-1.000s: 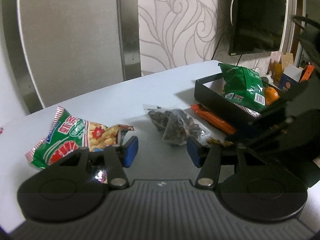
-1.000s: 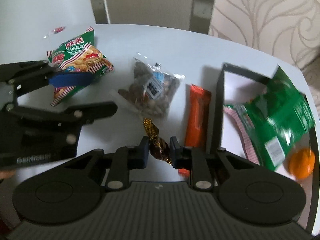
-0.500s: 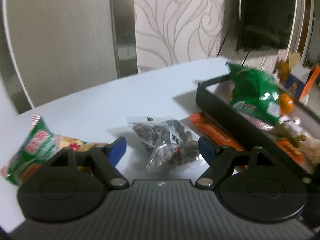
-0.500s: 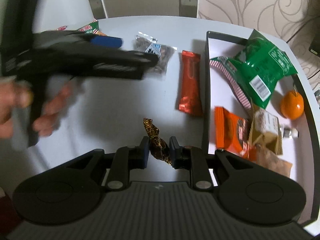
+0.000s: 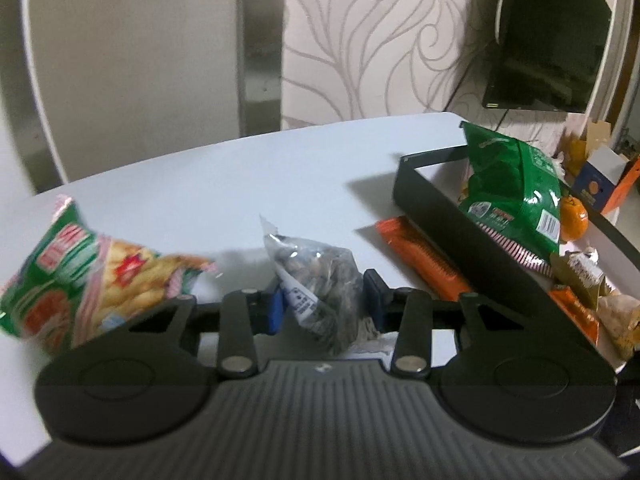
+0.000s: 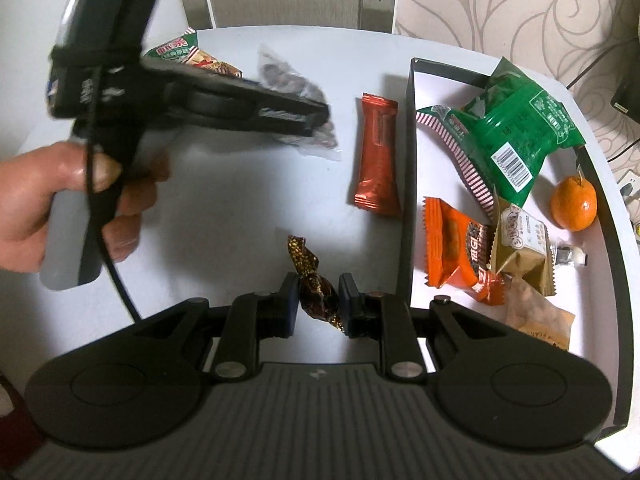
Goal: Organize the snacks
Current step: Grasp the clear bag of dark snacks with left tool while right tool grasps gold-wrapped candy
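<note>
A clear bag of dark seeds sits on the white table between the blue pads of my left gripper. The jaws are closing and the pads press its sides. In the right wrist view the left gripper, held in a hand, covers part of that bag. My right gripper is shut on a brown twist-wrapped candy, held above the table just left of the black tray.
An orange-brown bar lies beside the tray wall. A green and red peanut bag lies at the left. The tray holds a green bag, a mandarin and several small packets. A TV hangs on the wall behind.
The left gripper moved onto the seed bag, opened wide around it, then closed on it. The right gripper, still holding the candy, shifted back toward the tray side, then held still.
</note>
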The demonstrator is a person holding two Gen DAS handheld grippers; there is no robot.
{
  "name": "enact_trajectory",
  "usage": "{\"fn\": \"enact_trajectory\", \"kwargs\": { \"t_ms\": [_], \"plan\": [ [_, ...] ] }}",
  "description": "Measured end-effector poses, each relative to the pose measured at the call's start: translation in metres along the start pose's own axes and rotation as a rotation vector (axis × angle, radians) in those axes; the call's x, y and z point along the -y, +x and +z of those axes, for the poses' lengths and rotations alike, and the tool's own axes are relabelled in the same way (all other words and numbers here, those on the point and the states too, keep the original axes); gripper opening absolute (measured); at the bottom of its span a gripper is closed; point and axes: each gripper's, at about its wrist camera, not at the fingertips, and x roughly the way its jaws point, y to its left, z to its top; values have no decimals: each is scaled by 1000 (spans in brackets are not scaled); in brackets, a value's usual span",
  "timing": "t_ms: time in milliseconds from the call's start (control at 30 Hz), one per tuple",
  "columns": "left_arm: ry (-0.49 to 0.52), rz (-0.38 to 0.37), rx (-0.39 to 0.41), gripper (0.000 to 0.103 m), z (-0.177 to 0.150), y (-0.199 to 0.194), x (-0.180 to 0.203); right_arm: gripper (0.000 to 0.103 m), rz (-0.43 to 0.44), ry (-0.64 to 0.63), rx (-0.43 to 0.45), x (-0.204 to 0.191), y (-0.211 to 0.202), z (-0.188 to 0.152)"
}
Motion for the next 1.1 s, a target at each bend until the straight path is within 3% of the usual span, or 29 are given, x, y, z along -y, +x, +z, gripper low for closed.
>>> {"fn": "enact_trajectory", "kwargs": {
  "t_ms": [367,1100],
  "plan": [
    [-23,65,-8,41,-14,-26,-11,25,33,8,17,1,-2,1],
    [13,95,41,38,-12,-53,3,25,93,2,118,-8,-45,6]
  ]
}}
